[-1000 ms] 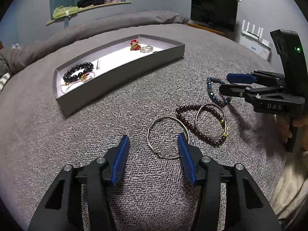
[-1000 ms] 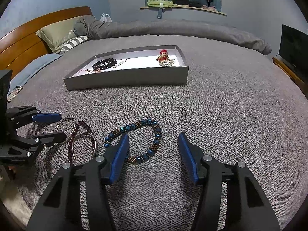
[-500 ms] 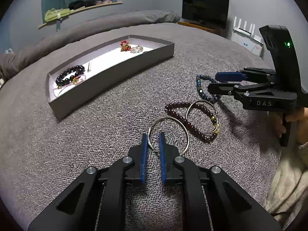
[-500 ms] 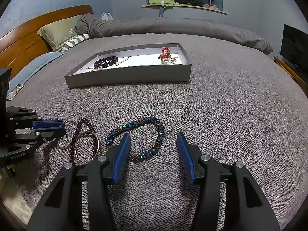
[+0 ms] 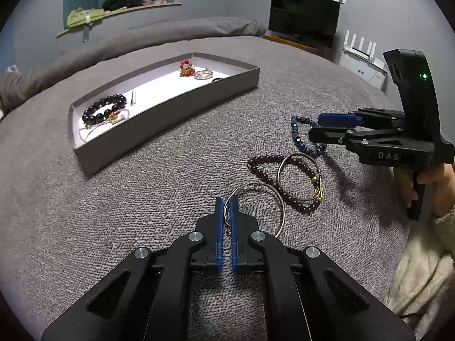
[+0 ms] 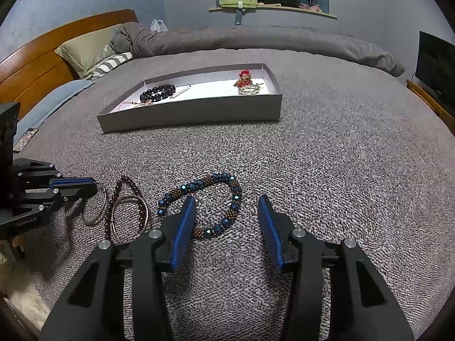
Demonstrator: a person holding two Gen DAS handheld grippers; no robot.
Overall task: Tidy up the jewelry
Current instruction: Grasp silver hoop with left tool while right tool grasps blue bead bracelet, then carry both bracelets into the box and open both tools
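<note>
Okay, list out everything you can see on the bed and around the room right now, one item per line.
silver bangle: 1, silver, on blanket, pinched by left gripper
garnet bead bracelet: 1, dark red, blanket, beside silver bangle
gold-accent bangle: 1, silver-gold, overlapping garnet bracelet
blue bead bracelet: 1, blue-brown, blanket, ahead of right gripper
tray: 1, grey, mid-bed
black bead bracelet: 1, black, tray's left end
red ornament: 1, red-gold, tray's right end
pillows: 2, olive and striped, by headboard
TV: 1, black, by wall
left gripper: shut on bangle
right gripper: open, over blue bracelet
</note>
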